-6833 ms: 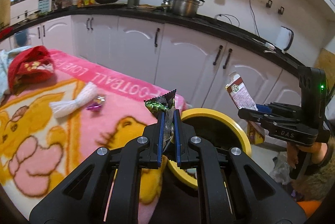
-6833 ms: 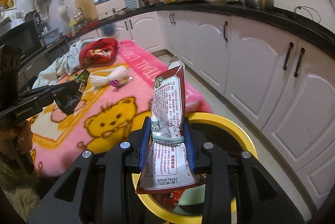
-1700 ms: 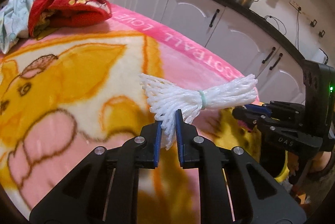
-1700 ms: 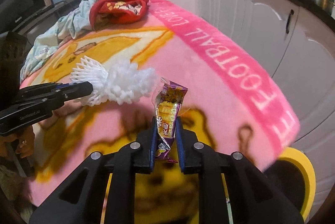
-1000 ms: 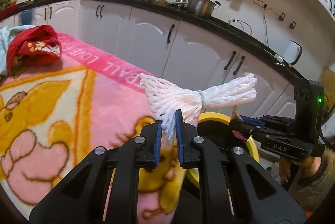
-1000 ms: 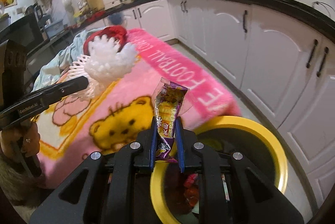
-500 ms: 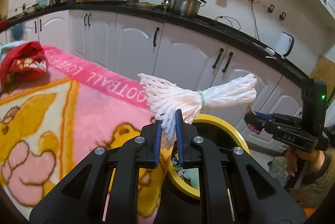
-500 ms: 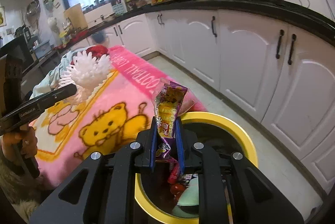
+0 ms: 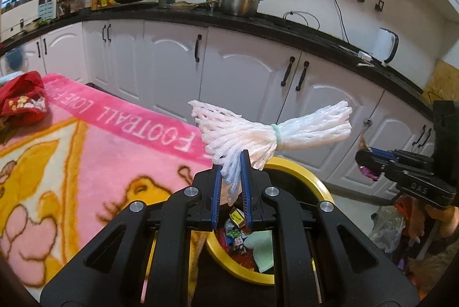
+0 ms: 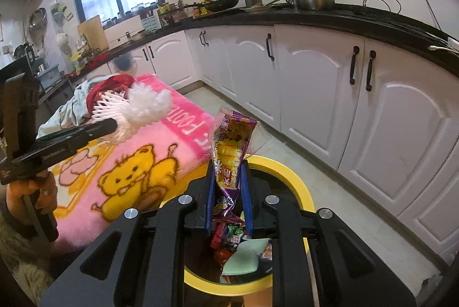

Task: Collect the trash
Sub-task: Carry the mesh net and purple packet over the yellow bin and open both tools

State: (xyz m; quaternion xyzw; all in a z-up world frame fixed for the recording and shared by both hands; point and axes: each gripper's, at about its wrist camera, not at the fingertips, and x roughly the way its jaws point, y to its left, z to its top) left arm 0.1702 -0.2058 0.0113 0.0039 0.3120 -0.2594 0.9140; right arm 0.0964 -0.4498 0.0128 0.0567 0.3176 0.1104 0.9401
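– Both grippers have moved from above the pink blanket (image 9: 86, 140) to the yellow bin (image 10: 289, 175) beside its corner since the earlier frames. Is it time to let go?

– Almost, I think. The left gripper (image 9: 231, 177) is clenched on the white foam net (image 9: 258, 131), which sticks up and to the right, over the bin's near rim. The right gripper (image 10: 228, 186) is clenched on the purple snack wrapper (image 10: 232, 146), directly above the bin opening.

– How to do it well?

– Bring the left gripper a little more over the opening first, because the net is wide and light and may catch the rim. Then open each gripper fully, low over the trash already inside the bin.
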